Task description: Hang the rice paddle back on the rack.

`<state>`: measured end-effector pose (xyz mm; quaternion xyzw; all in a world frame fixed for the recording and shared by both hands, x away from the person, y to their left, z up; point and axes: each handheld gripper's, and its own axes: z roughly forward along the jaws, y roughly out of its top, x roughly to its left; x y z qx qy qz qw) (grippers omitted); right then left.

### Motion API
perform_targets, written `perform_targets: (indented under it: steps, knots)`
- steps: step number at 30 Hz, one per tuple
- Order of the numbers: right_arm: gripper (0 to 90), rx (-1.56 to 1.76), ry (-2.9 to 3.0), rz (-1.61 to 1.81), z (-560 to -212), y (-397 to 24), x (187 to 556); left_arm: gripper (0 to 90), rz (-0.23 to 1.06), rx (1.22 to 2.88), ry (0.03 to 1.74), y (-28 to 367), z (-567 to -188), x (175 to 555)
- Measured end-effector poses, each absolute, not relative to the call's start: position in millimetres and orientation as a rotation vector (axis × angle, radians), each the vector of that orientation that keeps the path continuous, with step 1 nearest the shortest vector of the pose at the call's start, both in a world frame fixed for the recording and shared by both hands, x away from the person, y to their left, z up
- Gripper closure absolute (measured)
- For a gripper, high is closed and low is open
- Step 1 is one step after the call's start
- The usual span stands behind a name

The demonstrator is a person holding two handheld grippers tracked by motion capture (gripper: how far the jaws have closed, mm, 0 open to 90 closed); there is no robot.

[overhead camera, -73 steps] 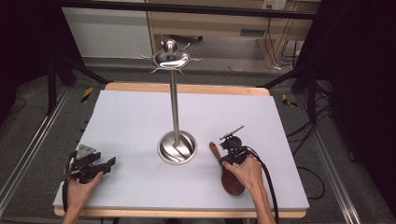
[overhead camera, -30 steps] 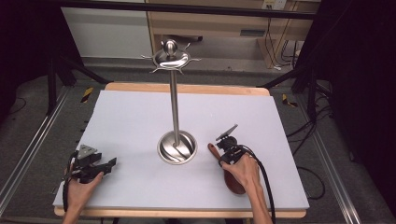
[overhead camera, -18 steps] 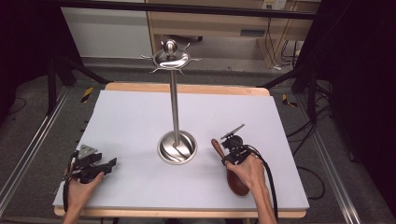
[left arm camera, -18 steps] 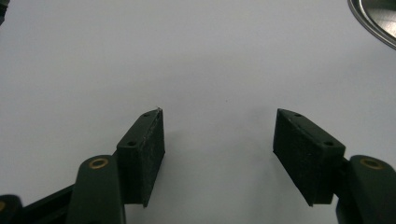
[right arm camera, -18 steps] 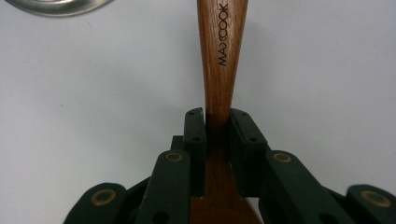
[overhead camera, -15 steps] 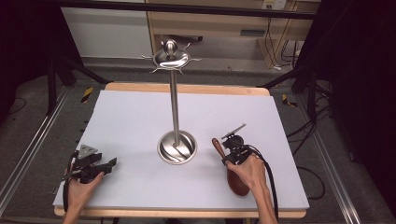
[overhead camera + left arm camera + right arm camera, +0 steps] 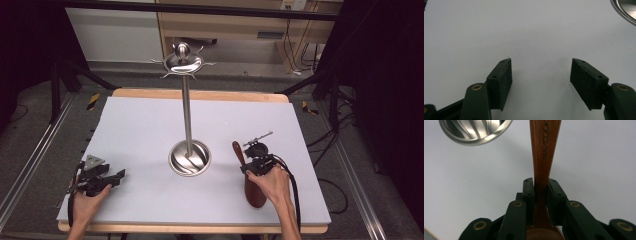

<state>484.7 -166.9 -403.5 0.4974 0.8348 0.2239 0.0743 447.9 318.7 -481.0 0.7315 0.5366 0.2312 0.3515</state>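
A dark wooden spoon (image 7: 253,187) lies at the table's front right, its handle (image 7: 544,150) pointing toward the steel stand. My right gripper (image 7: 540,186) is shut on the spoon's handle, both pads pressed against the wood; in the high view this right gripper (image 7: 252,161) sits just right of the stand's base. The steel utensil stand (image 7: 187,115) rises from a round dished base (image 7: 189,158) to a hooked crown (image 7: 183,62). My left gripper (image 7: 119,175) rests at the front left corner, open, and between its pads (image 7: 504,80) there is only bare table.
The white table top (image 7: 145,125) has a wooden far edge (image 7: 200,95). Black frame legs and cables stand on the floor to both sides. A corner of the stand's base (image 7: 625,11) shows at the upper right of the left gripper view.
The right gripper has lifted slightly with the spoon's handle in it and shifted a little to the right. The left gripper has stayed put.
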Motion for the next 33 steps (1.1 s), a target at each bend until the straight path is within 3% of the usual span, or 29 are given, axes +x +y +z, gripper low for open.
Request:
perform_targets:
  steps: [33]
  knots:
    - [78.5,1.237,2.096,1.185,-363.6,-190.2,450.8,33.5,0.599,1.895,1.384,317.2,-480.6,447.3]
